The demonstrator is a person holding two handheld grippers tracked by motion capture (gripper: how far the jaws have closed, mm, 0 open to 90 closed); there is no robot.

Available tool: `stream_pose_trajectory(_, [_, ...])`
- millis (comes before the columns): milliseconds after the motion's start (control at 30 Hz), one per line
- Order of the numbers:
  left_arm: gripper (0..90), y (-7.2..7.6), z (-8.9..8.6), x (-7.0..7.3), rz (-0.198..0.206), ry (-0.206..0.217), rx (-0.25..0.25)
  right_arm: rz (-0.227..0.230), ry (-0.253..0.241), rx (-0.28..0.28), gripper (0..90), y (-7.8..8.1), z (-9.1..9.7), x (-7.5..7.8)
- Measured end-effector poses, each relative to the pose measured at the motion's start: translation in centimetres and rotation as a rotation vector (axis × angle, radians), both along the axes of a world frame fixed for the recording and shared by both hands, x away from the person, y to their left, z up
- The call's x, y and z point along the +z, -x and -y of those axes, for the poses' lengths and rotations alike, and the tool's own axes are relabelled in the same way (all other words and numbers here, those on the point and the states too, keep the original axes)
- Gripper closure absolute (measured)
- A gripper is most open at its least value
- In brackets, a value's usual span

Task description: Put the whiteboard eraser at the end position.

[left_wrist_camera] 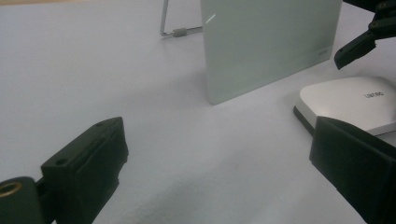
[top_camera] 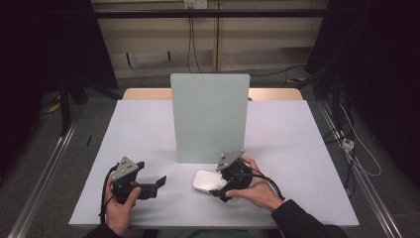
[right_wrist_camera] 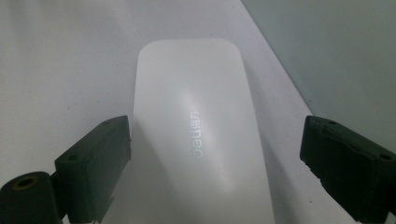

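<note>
Jaws of the right gripper (top_camera: 224, 189) stand released around the white mouse (right_wrist_camera: 201, 135). Left gripper (top_camera: 153, 184) gapes empty. Closing off-centre could, probably, skid it into the upright panel (top_camera: 210, 116).

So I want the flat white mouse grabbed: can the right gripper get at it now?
Probably yes: the right gripper has open jaws either side of the flat white mouse, with nothing between.

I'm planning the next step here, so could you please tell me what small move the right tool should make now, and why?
Probably lift the right tool straight up and back from the mouse. Its jaws stand wide on either side of the mouse without pressing it, and the mouse lies flat on the table beside the panel, so it looks set down. The left tool waits open, off to the side.
</note>
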State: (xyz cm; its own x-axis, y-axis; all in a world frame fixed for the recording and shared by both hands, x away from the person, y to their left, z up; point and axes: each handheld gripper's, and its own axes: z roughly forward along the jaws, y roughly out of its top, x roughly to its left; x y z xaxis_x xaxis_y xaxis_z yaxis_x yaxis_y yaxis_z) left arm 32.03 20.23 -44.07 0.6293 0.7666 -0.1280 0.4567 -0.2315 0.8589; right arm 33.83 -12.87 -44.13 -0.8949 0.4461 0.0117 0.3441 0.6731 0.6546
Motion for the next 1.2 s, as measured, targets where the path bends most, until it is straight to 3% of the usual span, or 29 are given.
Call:
stream_pose_trajectory(267, [4.0, 0.0, 0.1, 0.0, 0.002, -0.002, 0.002, 0.039, -0.063, -0.067, 9.8, 0.1, 1.1, 0.7])
stream_pose_trajectory(400, [4.0, 0.0, 0.1, 0.0, 0.000, -0.005, 0.002, 0.035, -0.113, -0.080, 8.6, 0.3, 1.4, 0.8])
stream_pose_trajectory(533, [4.0, -0.1, 0.1, -0.1, -0.008, -0.005, 0.002, 0.050, -0.148, -0.134, 7.8, 0.3, 1.9, 0.9])
stream_pose_trajectory(767, [4.0, -0.1, -0.1, 0.0, -0.004, 0.002, 0.011, 0.067, -0.173, -0.220, 8.2, 0.2, 2.6, 0.9])
stream_pose_trajectory(967, [4.0, -0.2, -0.7, 0.0, -0.003, 0.012, 0.028, 0.086, -0.215, -0.332, 7.4, 0.1, 3.8, 1.1])
stream_pose_trajectory(1200, [4.1, 0.0, -0.7, 0.2, 0.006, 0.019, 0.023, 0.112, -0.216, -0.407, 8.2, 0.3, 5.2, 1.0])
